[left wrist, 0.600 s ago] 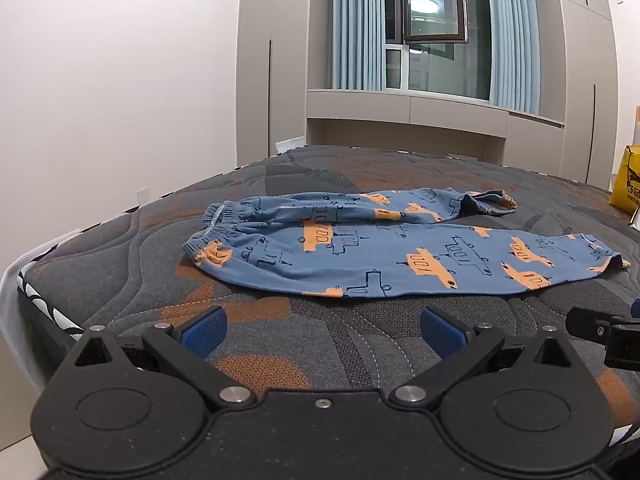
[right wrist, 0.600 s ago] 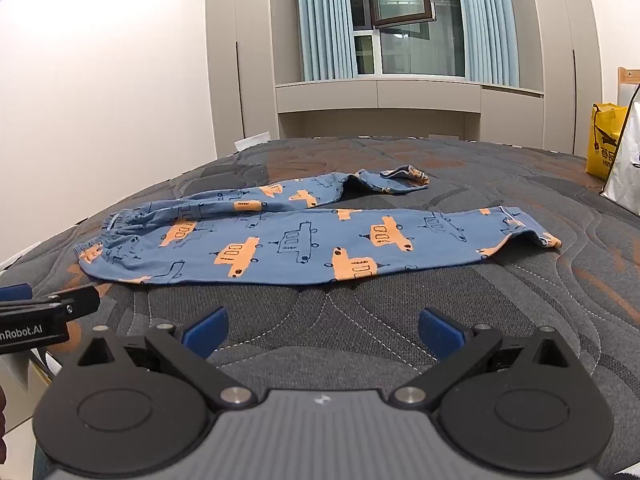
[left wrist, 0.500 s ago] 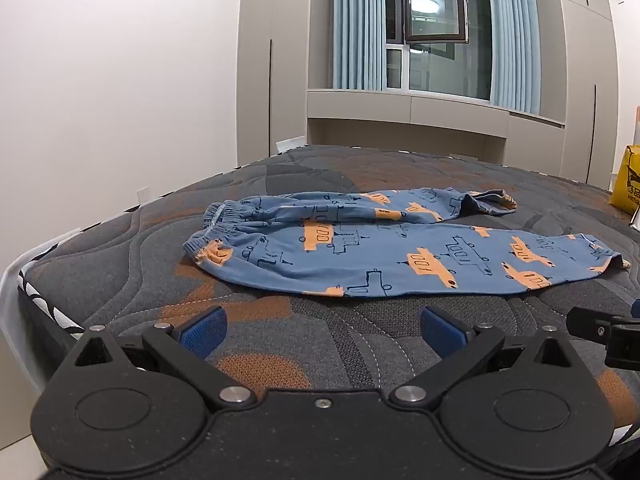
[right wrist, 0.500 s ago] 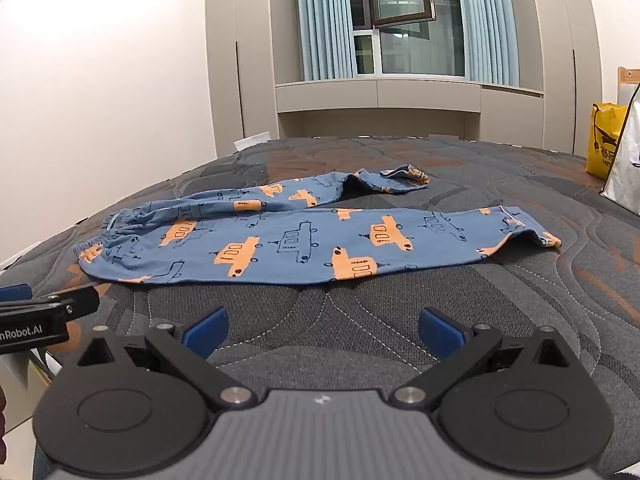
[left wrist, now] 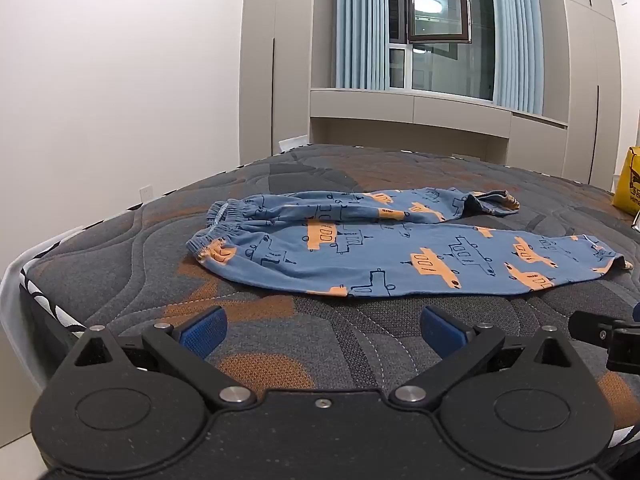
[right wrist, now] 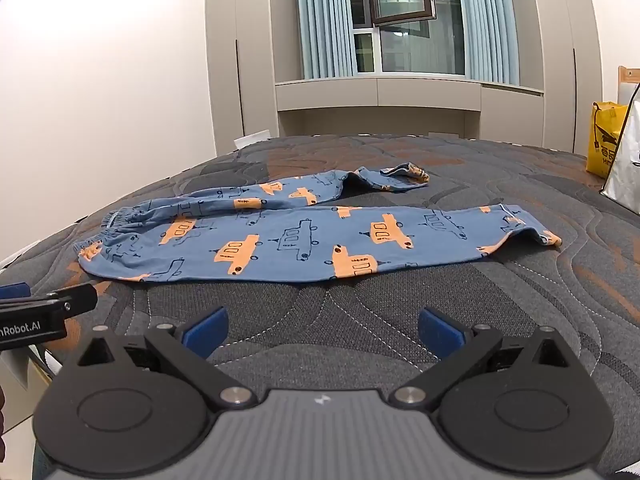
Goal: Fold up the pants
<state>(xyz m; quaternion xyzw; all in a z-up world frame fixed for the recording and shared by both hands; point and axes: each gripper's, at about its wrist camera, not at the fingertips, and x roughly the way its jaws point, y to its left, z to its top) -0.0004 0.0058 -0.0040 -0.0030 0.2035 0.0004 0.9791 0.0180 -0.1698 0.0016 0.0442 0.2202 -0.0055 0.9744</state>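
Blue pants with orange and dark vehicle prints [left wrist: 380, 248] lie spread on the quilted mattress, waistband to the left, legs running right. The far leg is bent back at its cuff; the near leg lies flat. They also show in the right wrist view [right wrist: 296, 236]. My left gripper [left wrist: 322, 330] is open and empty, low over the mattress in front of the pants. My right gripper [right wrist: 322, 328] is open and empty, beside it to the right. Each gripper's side shows in the other's view.
The grey and orange mattress [left wrist: 120, 248] has its left edge close by [left wrist: 36, 280]. A yellow bag [right wrist: 604, 140] and a white bag [right wrist: 626, 160] stand at the right. Cabinets and a curtained window [right wrist: 400, 20] are behind the bed.
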